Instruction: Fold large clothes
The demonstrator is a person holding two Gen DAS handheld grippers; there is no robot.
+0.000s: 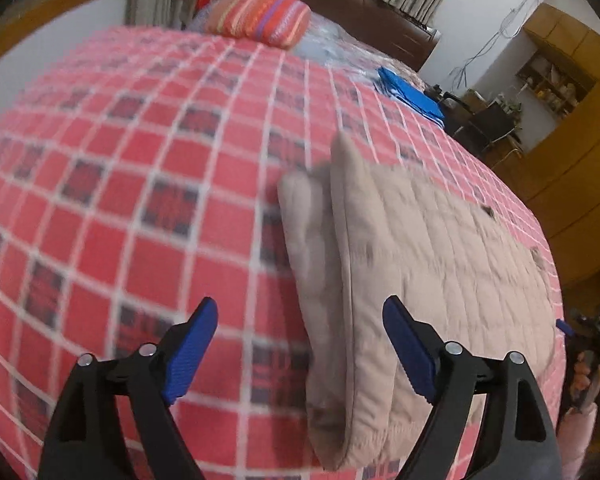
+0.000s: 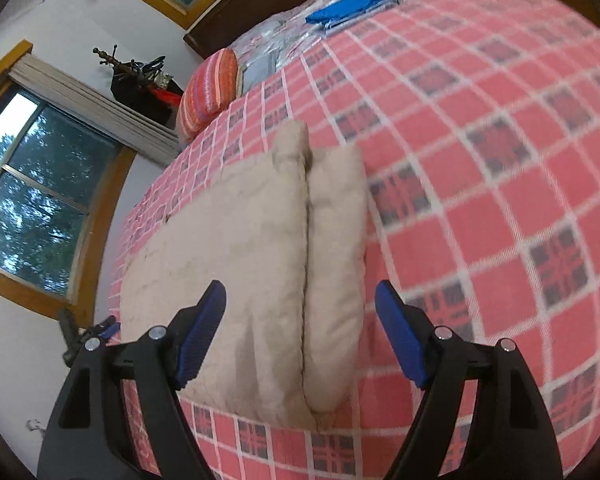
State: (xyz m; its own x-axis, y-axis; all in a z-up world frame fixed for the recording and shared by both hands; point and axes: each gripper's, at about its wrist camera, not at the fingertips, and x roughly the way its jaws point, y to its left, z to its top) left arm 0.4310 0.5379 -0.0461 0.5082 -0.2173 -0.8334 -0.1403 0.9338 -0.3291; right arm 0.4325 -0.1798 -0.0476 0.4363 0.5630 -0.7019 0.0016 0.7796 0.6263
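A beige quilted garment (image 1: 432,256) lies folded on the red checked bedspread (image 1: 140,184); its thick folded edge runs away from the camera. My left gripper (image 1: 300,348) hovers open over that edge, blue pads apart, holding nothing. From the other side, the same garment (image 2: 236,256) shows a folded flap (image 2: 336,256) laid along its right side. My right gripper (image 2: 300,340) is open just above the near end of that flap, nothing between its fingers.
A striped red pillow (image 1: 260,16) and a blue folded cloth (image 1: 410,96) lie near the dark headboard (image 1: 356,4). Wooden cabinets (image 1: 572,128) stand beyond the bed. Windows (image 2: 32,200) and a curtain line the wall. A person's pink sleeve (image 1: 580,432) shows at the right edge.
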